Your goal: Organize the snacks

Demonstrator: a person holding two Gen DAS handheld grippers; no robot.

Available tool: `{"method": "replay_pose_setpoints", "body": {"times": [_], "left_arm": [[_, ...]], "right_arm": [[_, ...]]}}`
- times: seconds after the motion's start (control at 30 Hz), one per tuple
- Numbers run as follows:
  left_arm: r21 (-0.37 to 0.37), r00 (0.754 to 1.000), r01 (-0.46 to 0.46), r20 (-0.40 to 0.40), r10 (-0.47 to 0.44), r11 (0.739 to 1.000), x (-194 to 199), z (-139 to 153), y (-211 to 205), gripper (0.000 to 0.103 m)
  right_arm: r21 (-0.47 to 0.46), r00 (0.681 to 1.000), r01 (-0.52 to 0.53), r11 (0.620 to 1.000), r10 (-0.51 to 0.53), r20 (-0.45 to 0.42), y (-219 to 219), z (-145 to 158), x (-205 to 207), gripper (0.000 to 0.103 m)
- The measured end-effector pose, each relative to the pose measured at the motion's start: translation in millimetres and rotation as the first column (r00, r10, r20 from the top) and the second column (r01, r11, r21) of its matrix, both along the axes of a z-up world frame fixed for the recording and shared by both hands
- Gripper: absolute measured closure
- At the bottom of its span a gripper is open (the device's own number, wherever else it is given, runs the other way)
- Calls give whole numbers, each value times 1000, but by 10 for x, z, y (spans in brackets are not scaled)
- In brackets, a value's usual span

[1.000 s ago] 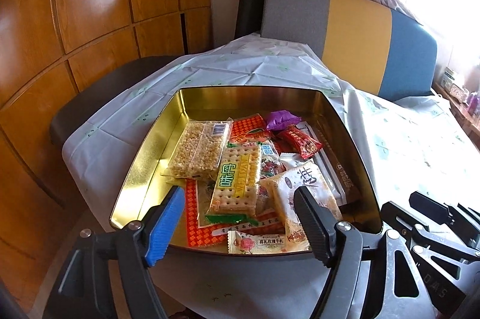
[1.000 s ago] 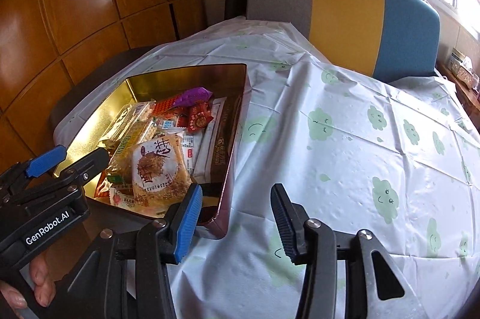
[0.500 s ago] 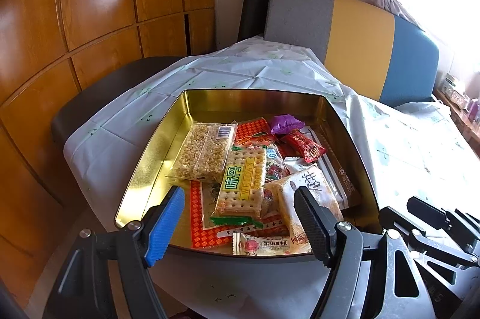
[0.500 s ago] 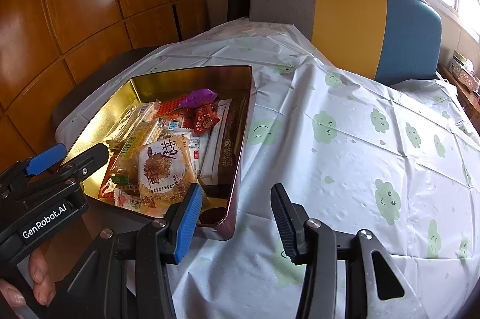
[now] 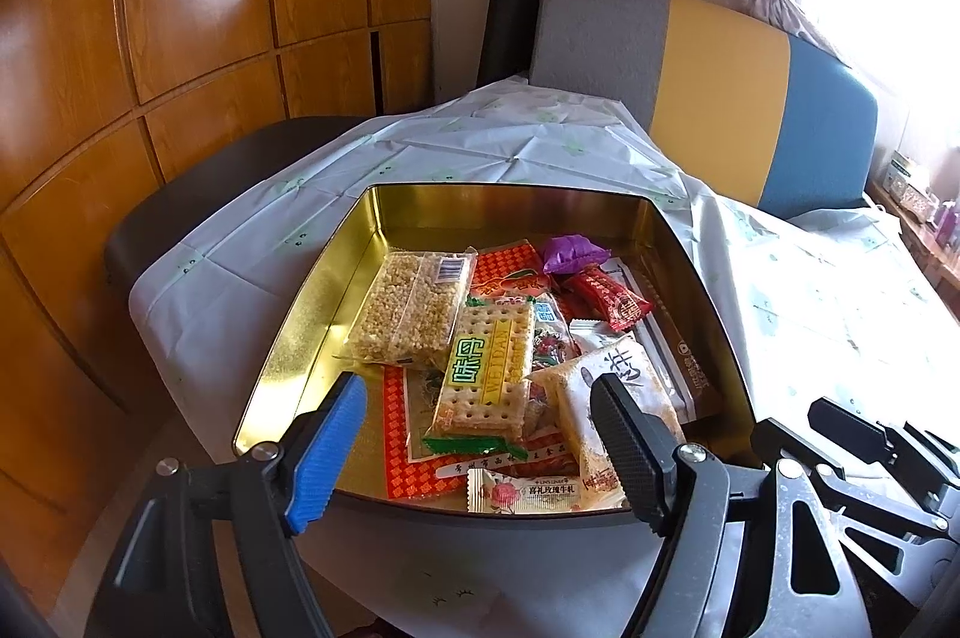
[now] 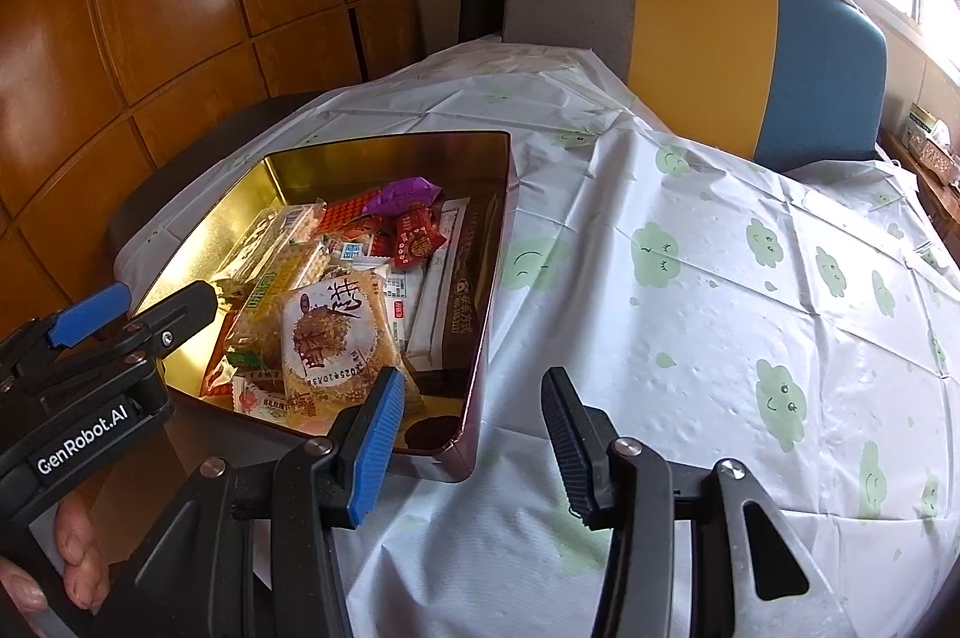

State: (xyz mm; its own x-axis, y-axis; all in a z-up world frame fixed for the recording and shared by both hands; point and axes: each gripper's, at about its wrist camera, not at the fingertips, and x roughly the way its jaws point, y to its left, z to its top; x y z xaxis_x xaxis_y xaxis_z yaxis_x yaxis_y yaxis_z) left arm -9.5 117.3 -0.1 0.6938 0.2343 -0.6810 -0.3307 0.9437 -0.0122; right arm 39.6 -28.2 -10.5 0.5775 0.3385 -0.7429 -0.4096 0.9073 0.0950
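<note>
- Left gripper (image 5: pixel 477 449): jaws spread wide, nothing between them; it hangs just before the near rim of the tin (image 5: pixel 312 314), aimed toward 12 o'clock. Also seen from the right wrist at 9 o'clock (image 6: pixel 129 308), with the holder's fingers (image 6: pixel 78 560) under its handle.
- Right gripper (image 6: pixel 474 449): jaws apart, empty; it hovers over the tablecloth (image 6: pixel 690 338), with the tin's near right corner at its 11 o'clock.
- Tin, gold inside, sits on the left part of the table; all snacks visible lie in it.
- Nearest the front wall: small rose-print sachet (image 5: pixel 522 491), lying flat.
- At 1 o'clock from the sachet: pale cake packet (image 5: pixel 624 386) with black characters, partly behind the left gripper's right finger.
- Centre: cracker pack (image 5: pixel 486 374) with a yellow-green label, resting on an orange-red patterned pouch (image 5: pixel 402 428).
- At 11 o'clock from the crackers: puffed-grain bar (image 5: pixel 408 308) in clear wrap, touching the crackers.
- Along the right wall: long brown-and-white packet (image 5: pixel 678 362).
- Farther back: red candy (image 5: pixel 612 299), then purple candy (image 5: pixel 573 254) at 12 o'clock.
- Beyond the table: chair back (image 5: pixel 708 80) in grey, yellow and blue; wood panels (image 5: pixel 198 8) at 10 o'clock.
</note>
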Motion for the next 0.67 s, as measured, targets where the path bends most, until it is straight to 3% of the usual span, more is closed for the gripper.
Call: {"method": "replay_pose_setpoints", "body": {"times": [0.67], "left_arm": [[10, 999, 31, 9, -32, 999, 23, 1, -84, 25]], "right_arm": [[6, 1000, 1, 1000, -1, -15, -51, -73, 19, 54]]}}
